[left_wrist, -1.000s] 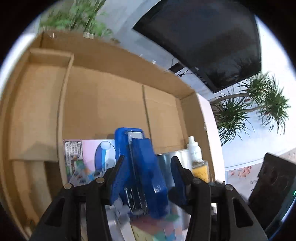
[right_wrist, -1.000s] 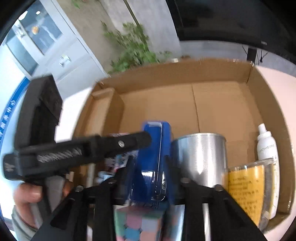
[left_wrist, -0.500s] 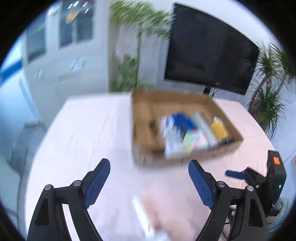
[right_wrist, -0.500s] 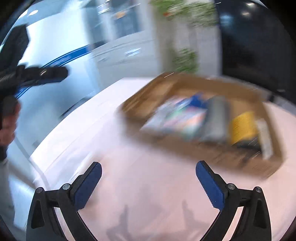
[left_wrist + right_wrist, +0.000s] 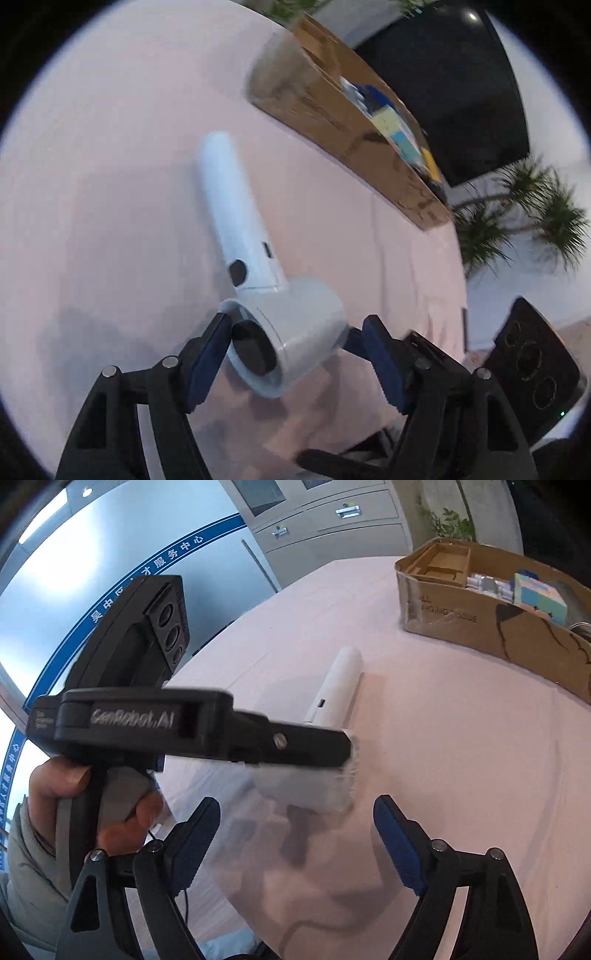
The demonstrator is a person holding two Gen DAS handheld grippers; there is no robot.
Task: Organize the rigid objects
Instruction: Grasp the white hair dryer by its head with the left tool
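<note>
While my left tool [image 5: 291,363] closes around the white hair dryer's grey barrel [image 5: 295,328], pads not yet pressing, my empty right tool [image 5: 295,834] narrows too.

Black tongs [image 5: 295,834] with blue ribbed pads, silver screws; grey sleeve [image 5: 22,871].

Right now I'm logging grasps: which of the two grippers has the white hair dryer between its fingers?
The left gripper: its closing jaws straddle the white hair dryer's barrel. The right gripper, also closing, has only tablecloth between its fingers.
</note>
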